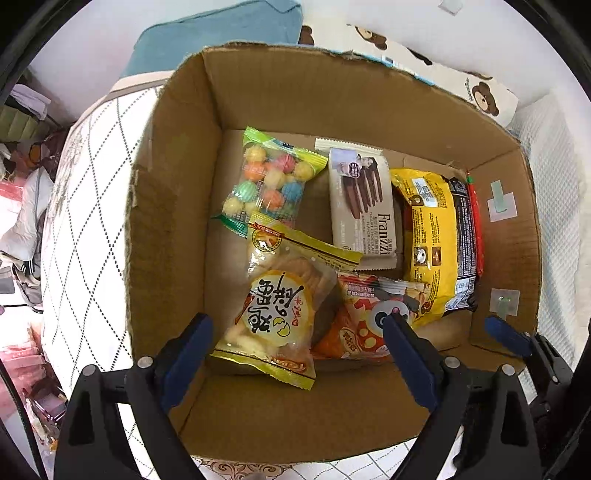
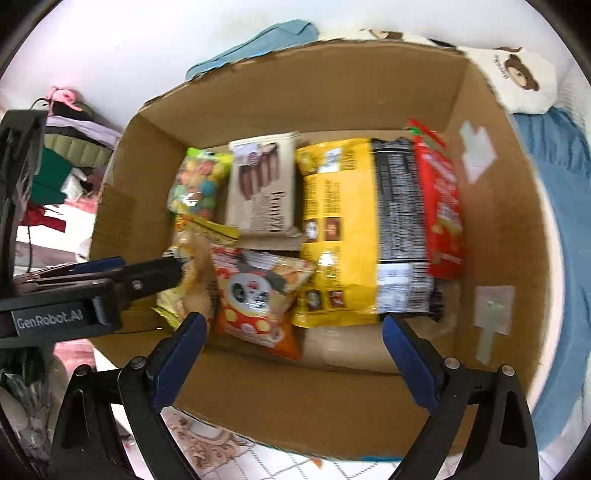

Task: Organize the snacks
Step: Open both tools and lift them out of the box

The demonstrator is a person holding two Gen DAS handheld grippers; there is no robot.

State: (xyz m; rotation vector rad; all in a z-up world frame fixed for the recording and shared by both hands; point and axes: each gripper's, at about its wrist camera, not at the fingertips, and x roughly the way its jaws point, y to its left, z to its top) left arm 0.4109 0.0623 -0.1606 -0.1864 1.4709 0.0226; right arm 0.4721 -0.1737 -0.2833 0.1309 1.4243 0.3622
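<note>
An open cardboard box (image 1: 177, 206) (image 2: 498, 229) holds several snack packs: a bag of coloured candy balls (image 1: 269, 181) (image 2: 197, 182), a grey Franzzi cookie pack (image 1: 364, 206) (image 2: 262, 188), a yellow and black pack (image 1: 436, 243) (image 2: 351, 229), a red pack (image 2: 441, 206), an orange pack (image 1: 360, 328) (image 2: 258, 299) and a clear yellow-edged cracker pack (image 1: 277, 306) (image 2: 192, 273). My left gripper (image 1: 295, 328) is open and empty over the cracker pack; it also shows in the right wrist view (image 2: 173, 267). My right gripper (image 2: 293, 325) is open and empty above the box's near side.
The box stands on a white quilted bed cover (image 1: 85, 206). A teal pillow (image 1: 218, 33) and a bear-print pillow (image 1: 476, 92) lie behind it. A blue blanket (image 2: 561, 258) lies to the right. Piled clothes (image 2: 70, 162) lie beside the bed at left.
</note>
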